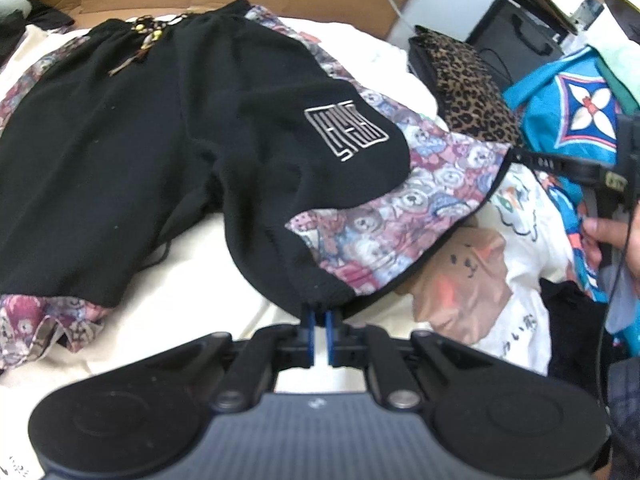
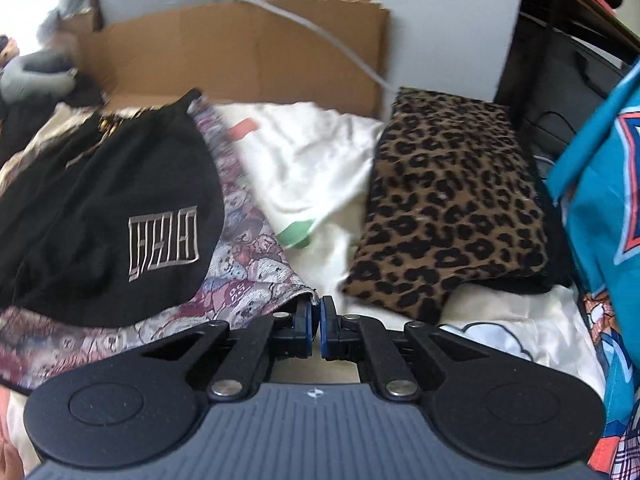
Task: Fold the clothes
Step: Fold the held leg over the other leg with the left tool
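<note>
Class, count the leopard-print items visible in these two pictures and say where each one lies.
1. A single folded leopard-print garment lies on the white bedding, right of the black shorts, near the cardboard box. The left wrist view shows the same one. Others may be hidden in the clutter.

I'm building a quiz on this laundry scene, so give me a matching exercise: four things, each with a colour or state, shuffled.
Things:
1. left claw
2. folded garment
3. logo on the shorts
4. bag

Colour or state:
A. leopard print
B. white outline on black
C. bright blue with a flower motif
D. shut on the black hem of the shorts

Pairs: 1-D, 2-A, 3-B, 4-C
</note>
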`<state>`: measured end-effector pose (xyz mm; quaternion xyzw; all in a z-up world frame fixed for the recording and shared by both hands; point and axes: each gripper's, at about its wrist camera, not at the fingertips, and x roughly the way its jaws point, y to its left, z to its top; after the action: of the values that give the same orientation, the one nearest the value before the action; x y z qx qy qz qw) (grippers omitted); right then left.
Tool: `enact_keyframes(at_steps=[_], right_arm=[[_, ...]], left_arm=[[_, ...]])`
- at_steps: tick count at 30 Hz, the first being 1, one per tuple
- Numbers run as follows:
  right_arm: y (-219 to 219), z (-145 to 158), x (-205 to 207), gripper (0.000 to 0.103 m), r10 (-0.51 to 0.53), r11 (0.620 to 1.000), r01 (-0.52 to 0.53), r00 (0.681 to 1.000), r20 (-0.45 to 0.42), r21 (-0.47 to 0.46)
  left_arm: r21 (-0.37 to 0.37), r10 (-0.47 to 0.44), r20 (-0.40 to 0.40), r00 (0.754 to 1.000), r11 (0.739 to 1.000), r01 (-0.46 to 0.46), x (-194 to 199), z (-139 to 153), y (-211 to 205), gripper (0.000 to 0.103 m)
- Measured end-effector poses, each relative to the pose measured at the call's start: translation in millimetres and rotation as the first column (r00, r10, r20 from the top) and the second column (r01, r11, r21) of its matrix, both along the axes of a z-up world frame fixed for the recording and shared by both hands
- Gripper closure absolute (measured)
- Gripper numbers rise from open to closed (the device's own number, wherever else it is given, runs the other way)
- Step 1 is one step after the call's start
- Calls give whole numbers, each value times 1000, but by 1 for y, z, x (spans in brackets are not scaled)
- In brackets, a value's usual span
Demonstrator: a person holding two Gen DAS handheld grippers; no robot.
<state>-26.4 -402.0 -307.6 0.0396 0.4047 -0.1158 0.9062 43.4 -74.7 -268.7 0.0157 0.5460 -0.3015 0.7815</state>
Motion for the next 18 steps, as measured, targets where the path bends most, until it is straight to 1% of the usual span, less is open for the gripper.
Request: enact_keyframes(at_steps=[4, 9, 18], right_arm=[[-6, 10, -1, 101, -11, 1000, 11, 999, 37, -7], [-8, 29, -1, 101, -2, 1000, 4, 996, 92, -25], [-4, 74, 5, 101, 37, 999, -29, 979, 200, -45]], left_arm=[[-27, -22, -6, 1000, 999, 22, -1, 1, 5, 100], [-99, -33, -9, 999, 995, 32, -2, 13, 11, 100], [-136, -19, 14, 1000, 991, 20, 0, 40, 21, 101]])
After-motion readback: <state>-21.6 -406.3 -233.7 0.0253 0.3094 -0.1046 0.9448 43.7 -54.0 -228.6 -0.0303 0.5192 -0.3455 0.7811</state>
